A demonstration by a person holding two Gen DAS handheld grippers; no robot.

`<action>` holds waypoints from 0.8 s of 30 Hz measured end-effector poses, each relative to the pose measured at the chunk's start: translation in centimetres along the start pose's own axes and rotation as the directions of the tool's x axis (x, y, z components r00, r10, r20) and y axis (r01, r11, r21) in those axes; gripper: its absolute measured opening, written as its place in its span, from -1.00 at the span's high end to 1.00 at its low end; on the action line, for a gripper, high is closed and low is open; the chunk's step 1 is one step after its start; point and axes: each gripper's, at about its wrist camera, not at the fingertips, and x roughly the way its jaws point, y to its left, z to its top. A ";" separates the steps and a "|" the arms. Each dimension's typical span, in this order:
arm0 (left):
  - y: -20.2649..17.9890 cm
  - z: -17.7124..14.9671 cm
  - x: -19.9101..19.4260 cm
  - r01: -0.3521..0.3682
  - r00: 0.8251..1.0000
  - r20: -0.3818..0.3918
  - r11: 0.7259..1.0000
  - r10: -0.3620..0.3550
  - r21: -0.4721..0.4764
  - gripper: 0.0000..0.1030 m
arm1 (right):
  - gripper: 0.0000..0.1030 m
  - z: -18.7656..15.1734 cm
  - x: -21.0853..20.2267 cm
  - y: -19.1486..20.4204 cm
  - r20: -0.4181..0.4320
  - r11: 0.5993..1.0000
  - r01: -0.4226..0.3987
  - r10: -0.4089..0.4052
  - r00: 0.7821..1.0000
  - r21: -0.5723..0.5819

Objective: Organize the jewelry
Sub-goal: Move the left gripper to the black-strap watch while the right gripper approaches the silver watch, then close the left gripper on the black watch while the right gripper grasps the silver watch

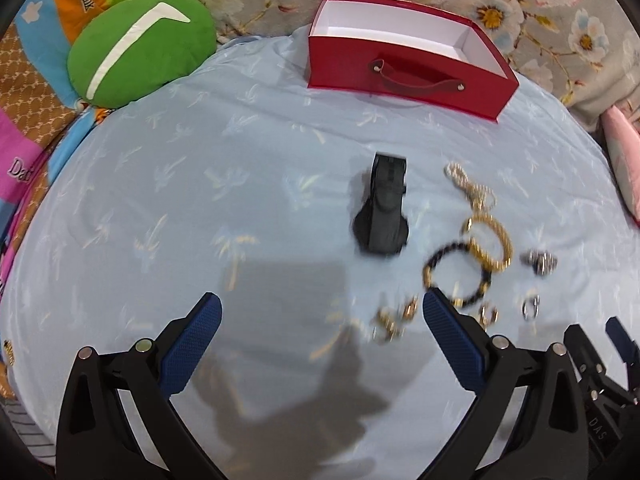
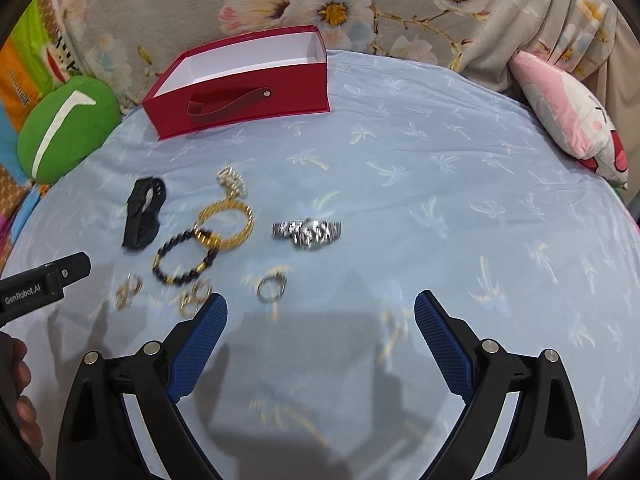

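Observation:
Jewelry lies spread on a light blue cloth. A black watch (image 1: 382,208) (image 2: 143,212), a gold bangle (image 1: 490,242) (image 2: 226,224), a black bead bracelet (image 1: 456,276) (image 2: 184,258), a pearl chain (image 1: 466,182) (image 2: 232,180), a silver watch (image 1: 538,262) (image 2: 308,232), a silver ring (image 1: 530,308) (image 2: 272,286) and small gold earrings (image 1: 394,316) (image 2: 196,298) rest there. An empty red box (image 1: 404,68) (image 2: 240,92) with a strap handle stands at the back. My left gripper (image 1: 322,304) hovers open near the earrings. My right gripper (image 2: 320,304) is open, right of the ring.
A green cushion (image 1: 140,46) (image 2: 64,128) lies at the back left and a pink plush pillow (image 2: 572,116) at the back right. Floral fabric (image 2: 360,4) rises behind the box. A person's hand (image 2: 20,384) holds the left gripper's body (image 2: 44,280).

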 end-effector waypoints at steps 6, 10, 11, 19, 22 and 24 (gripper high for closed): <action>-1.7 3.3 4.3 -0.003 1.000 -0.022 1.000 0.004 0.011 -0.91 | -0.66 2.5 4.3 -0.5 -0.025 0.999 -0.017 0.018 1.000 0.034; -2.0 4.1 6.4 -0.004 0.999 -0.045 1.000 0.005 0.017 -0.91 | -0.47 3.3 6.7 -0.8 -0.058 0.997 -0.041 0.044 0.997 0.059; -2.1 4.2 6.8 -0.007 0.999 -0.048 1.000 0.008 0.017 -0.91 | -0.44 3.5 7.2 -0.8 -0.067 0.997 -0.042 0.046 0.997 0.057; -1.8 4.4 8.3 0.051 0.996 -0.080 0.999 -0.050 0.005 -0.60 | -0.01 3.8 8.1 0.2 -0.063 0.998 -0.057 0.058 0.996 0.014; -2.2 4.3 8.0 0.077 0.995 -0.071 0.997 -0.075 0.018 -0.34 | 0.12 3.6 7.9 0.2 -0.062 0.998 -0.062 0.062 0.996 0.007; -2.5 4.1 7.7 0.096 0.993 -0.067 0.995 -0.094 0.026 -0.13 | 0.26 3.4 7.7 0.1 -0.061 0.998 -0.062 0.062 0.996 0.011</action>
